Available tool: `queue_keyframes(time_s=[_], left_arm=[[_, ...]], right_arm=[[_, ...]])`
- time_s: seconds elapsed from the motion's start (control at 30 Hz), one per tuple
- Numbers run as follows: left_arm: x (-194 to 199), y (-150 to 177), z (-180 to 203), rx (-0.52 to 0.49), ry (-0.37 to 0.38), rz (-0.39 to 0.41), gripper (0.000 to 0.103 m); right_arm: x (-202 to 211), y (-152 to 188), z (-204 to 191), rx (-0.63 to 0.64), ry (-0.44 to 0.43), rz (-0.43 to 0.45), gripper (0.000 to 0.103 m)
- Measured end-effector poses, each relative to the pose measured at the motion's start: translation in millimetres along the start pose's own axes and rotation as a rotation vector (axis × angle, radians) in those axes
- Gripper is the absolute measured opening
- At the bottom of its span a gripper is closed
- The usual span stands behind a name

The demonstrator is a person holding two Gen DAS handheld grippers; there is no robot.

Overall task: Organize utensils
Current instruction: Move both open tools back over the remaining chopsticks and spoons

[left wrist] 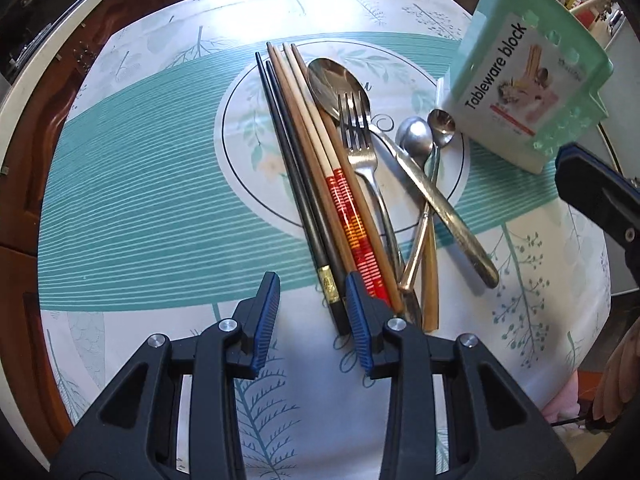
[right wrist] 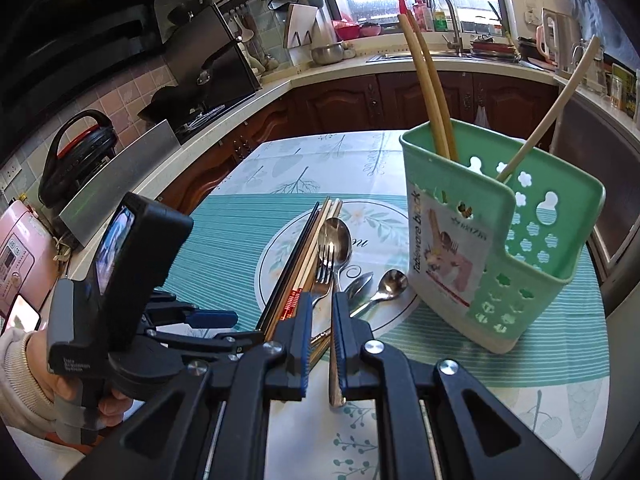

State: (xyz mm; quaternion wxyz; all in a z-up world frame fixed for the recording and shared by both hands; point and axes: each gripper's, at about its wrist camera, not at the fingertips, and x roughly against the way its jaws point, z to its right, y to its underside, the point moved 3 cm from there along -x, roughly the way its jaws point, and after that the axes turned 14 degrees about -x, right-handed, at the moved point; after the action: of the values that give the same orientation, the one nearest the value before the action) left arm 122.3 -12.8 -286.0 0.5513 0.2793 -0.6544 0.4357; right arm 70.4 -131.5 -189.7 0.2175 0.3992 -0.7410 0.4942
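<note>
While the left tongs (left wrist: pixel 312 320) hang released above the chopsticks (left wrist: pixel 304 168), the right tongs (right wrist: pixel 322 344) stand narrowly parted, clasping nothing.

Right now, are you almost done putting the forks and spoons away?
Not nearly. Done: three chopsticks stand in the green holder. In hand: nothing that I can see; the left gripper hangs open by the black chopsticks' ends, the right gripper is nearly shut over the pile. Left: the fork, spoons and other chopsticks lie on the table.
</note>
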Motion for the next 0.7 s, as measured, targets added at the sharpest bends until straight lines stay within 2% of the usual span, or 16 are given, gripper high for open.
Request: queue_keyframes(time_s=[0.2,0.33,0.53,0.63,0.7], left_arm=[[3,8,-8,-0.009,-0.058,0.001,0.042],[4,8,-17,0.028,-0.03,-0.021,0.042],[3,7,-22,0.03,-0.054,-0.022,0.043],[-4,10,-31,0.037,-0.109,-0.088,0.045],[-4,12,-41,0.075,-0.094,-0.097,0.046]], right_arm=[[-5,3,-4,0.007,-0.005,-0.013,0.01],[-6,5,-9,0.017,-0.012,-0.018,0.01],[-7,7,-14,0.032,-0.015,-0.024,0.01],[-7,8,-17,0.039,-0.016,-0.028,0.01],[-7,9,-19,0.05,-0.017,-0.029,0.01]])
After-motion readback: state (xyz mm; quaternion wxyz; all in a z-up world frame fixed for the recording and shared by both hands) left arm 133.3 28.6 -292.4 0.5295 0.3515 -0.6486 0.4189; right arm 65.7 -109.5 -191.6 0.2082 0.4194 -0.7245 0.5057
